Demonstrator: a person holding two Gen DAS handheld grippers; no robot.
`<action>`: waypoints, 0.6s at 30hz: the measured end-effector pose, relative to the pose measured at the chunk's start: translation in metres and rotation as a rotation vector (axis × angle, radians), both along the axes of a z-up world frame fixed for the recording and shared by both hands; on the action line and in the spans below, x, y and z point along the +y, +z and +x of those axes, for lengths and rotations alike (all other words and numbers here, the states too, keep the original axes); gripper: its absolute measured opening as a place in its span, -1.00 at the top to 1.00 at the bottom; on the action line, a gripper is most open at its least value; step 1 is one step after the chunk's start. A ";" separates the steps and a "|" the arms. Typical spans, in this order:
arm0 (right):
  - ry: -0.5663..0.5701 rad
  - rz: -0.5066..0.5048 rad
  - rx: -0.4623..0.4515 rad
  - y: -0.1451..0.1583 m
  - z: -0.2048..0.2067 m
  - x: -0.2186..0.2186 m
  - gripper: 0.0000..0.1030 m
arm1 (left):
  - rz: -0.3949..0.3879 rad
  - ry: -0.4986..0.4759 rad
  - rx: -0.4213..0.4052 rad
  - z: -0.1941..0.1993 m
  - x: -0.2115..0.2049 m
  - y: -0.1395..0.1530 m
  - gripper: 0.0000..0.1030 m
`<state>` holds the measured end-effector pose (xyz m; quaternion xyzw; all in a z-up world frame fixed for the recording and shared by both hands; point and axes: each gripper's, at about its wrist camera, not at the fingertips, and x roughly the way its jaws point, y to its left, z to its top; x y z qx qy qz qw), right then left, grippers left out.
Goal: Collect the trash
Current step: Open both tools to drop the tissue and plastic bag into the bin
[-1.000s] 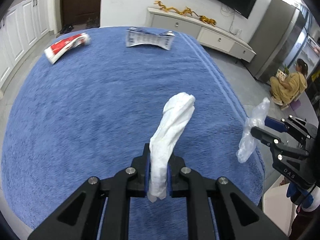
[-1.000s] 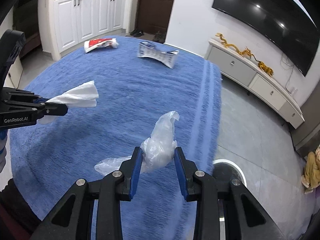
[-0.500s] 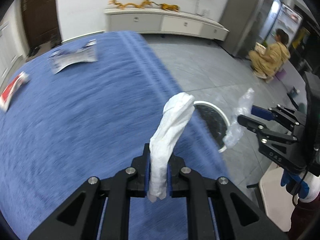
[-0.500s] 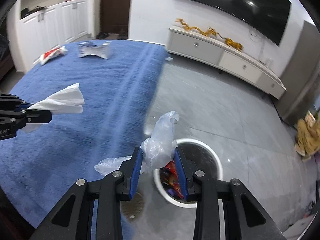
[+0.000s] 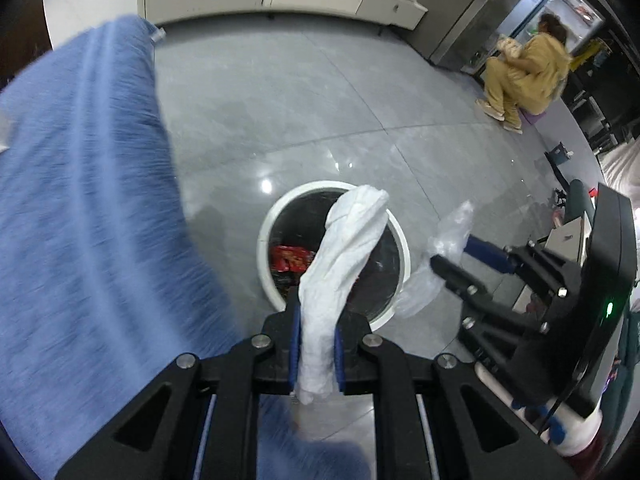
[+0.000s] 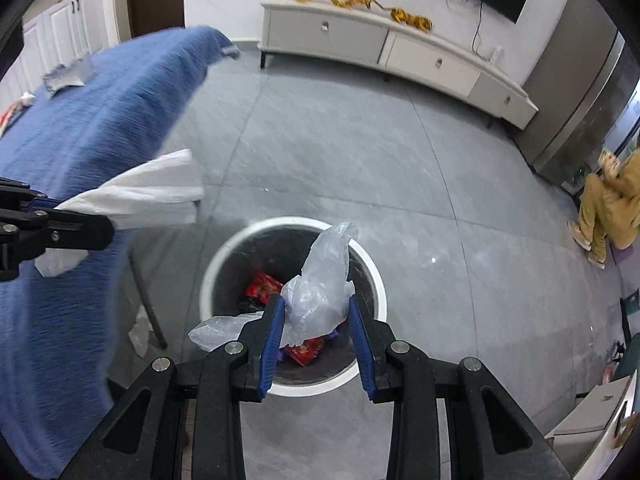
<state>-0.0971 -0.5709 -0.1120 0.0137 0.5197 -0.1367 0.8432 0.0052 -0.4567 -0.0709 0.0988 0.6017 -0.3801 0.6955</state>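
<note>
My left gripper (image 5: 316, 320) is shut on a crumpled white tissue (image 5: 344, 256) that sticks up in front of it. It also shows in the right wrist view (image 6: 148, 196), held beside the table edge. My right gripper (image 6: 318, 320) is shut on a clear plastic bag (image 6: 320, 284) and holds it right above a round white trash bin (image 6: 288, 388) on the floor. The bin (image 5: 264, 256) holds red wrappers (image 6: 262, 284). In the left wrist view the right gripper (image 5: 448, 264) with the bag (image 5: 444, 244) is at the bin's right rim.
A blue-clothed table (image 6: 92, 120) is on the left, with a silver wrapper (image 6: 68, 76) at its far end. A white cabinet (image 6: 400, 52) lines the far wall. A person in yellow (image 5: 524, 76) sits on the grey tiled floor at the right.
Both grippers swung right, off the blue table and out over the floor. The bin moved under the right gripper, and the tissue and bag stayed gripped.
</note>
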 end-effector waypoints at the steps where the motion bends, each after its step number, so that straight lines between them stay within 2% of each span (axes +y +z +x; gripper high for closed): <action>1: -0.002 0.000 0.013 -0.006 0.004 -0.005 0.39 | 0.004 0.009 0.017 0.003 -0.006 -0.005 0.74; 4: -0.015 -0.006 0.044 -0.024 0.016 -0.018 0.39 | 0.019 0.044 0.074 0.015 -0.023 -0.024 0.74; 7: -0.032 -0.004 0.067 -0.037 0.026 -0.029 0.35 | 0.009 0.078 0.173 0.031 -0.033 -0.047 0.69; 8: -0.038 -0.005 0.075 -0.042 0.029 -0.033 0.33 | 0.006 0.085 0.197 0.034 -0.035 -0.052 0.57; 9: -0.046 -0.007 0.084 -0.046 0.032 -0.037 0.22 | 0.005 0.091 0.209 0.036 -0.037 -0.055 0.34; 11: -0.064 -0.012 0.094 -0.052 0.036 -0.044 0.06 | -0.008 0.114 0.234 0.041 -0.039 -0.062 0.01; 18: -0.100 -0.007 0.103 -0.056 0.034 -0.051 0.02 | -0.022 0.096 0.250 0.042 -0.050 -0.066 -0.03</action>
